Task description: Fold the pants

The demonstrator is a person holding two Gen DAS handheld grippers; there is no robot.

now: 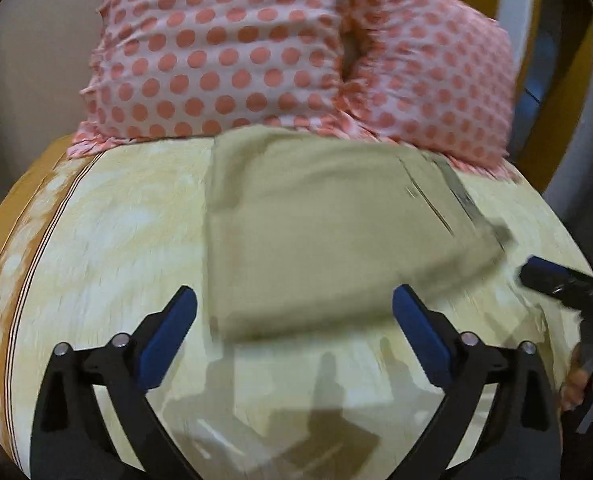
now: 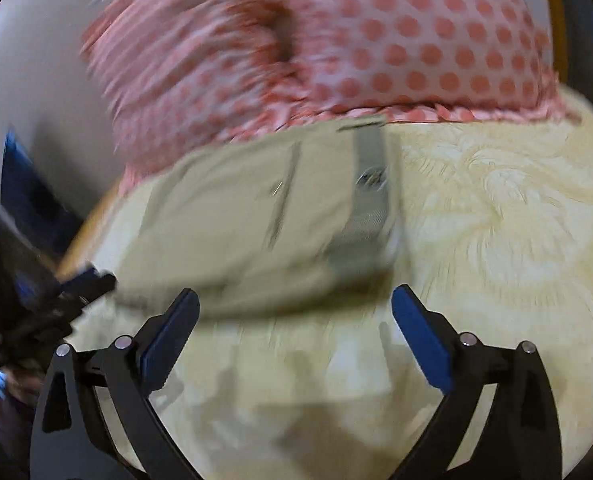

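Khaki pants (image 1: 316, 232) lie folded into a compact rectangle on the pale yellow bed sheet (image 1: 108, 240). Their grey waistband (image 2: 370, 200) with a metal button faces right in the right wrist view, where the pants (image 2: 236, 220) also show. My left gripper (image 1: 294, 300) is open and empty, just short of the fold's near edge. My right gripper (image 2: 294, 300) is open and empty, at the near edge below the waistband. The right gripper also shows at the right edge of the left wrist view (image 1: 552, 280). Both views are blurred by motion.
Two pink polka-dot pillows (image 1: 256, 48) lie against the far edge of the pants (image 2: 436, 40). An orange striped border (image 1: 28, 248) runs along the sheet's left side. A white wall (image 2: 36, 80) is behind the bed.
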